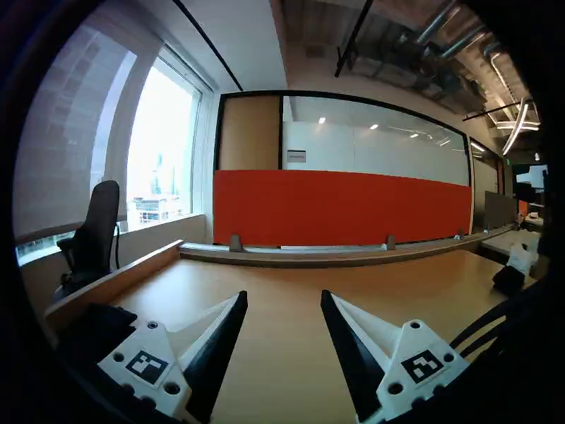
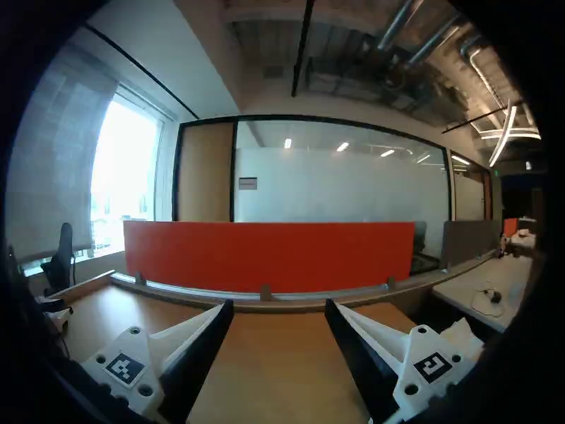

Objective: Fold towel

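In the left gripper view, my left gripper (image 1: 282,295) hangs low over a bare wooden desk (image 1: 282,272). It is open, with nothing between its black fingertips (image 1: 229,318). In the right gripper view, my right gripper (image 2: 279,304) is also open over the same wooden desk (image 2: 282,353) and holds nothing. A white and black object (image 1: 517,265) at the desk's far right edge looks like the other gripper. A similar shape (image 2: 53,311) sits at the left edge of the right gripper view.
An orange divider panel (image 1: 339,208) (image 2: 268,254) stands along the back edge of the desk. A black office chair (image 1: 95,237) is at the left by the window (image 1: 159,169). A white desk (image 2: 487,286) with small items lies to the right.
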{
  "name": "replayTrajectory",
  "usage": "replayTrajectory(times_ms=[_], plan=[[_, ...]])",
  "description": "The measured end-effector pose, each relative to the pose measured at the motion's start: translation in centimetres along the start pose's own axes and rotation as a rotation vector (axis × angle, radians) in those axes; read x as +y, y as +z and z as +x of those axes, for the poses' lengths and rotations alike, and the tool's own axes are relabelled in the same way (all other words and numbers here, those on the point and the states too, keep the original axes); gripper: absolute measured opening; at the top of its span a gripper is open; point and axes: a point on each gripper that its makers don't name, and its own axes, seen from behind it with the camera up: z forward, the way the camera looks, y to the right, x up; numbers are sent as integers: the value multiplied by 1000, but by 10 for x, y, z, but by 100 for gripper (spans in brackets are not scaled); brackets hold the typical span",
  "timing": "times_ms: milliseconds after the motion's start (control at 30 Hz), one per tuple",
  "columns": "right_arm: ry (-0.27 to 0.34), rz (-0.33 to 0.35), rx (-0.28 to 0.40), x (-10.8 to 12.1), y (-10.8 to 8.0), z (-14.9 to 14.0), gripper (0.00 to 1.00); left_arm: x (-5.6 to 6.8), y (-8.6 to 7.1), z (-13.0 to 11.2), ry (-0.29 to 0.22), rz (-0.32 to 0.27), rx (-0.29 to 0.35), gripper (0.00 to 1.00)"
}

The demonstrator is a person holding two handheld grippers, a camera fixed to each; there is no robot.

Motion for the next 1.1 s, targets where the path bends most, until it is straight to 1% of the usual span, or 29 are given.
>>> replayTrajectory(times_ms=[100, 200, 400, 600, 867, 1000, 1100], plan=[[-2, 0, -2, -1, 0, -7, 100, 2, 0, -10, -7, -3, 3, 76], [-5, 0, 4, -2, 0, -13, 100, 4, 1, -20, -3, -1, 7, 76], [-6, 3, 7, 0, -2, -31, 100, 13, 0, -35, 9, -9, 22, 76], [-13, 5, -2, 2, -2, -49, 100, 14, 0, -50, 23, 3, 24, 76], [-22, 7, -4, 5, 1, -59, 100, 17, 1, -56, 16, 5, 39, 76], [-20, 9, 0, 8, 0, -60, 100, 18, 1, -62, 20, 8, 38, 76], [-17, 12, 0, 9, 0, -62, 100, 19, 1, -62, 27, 8, 43, 76]])
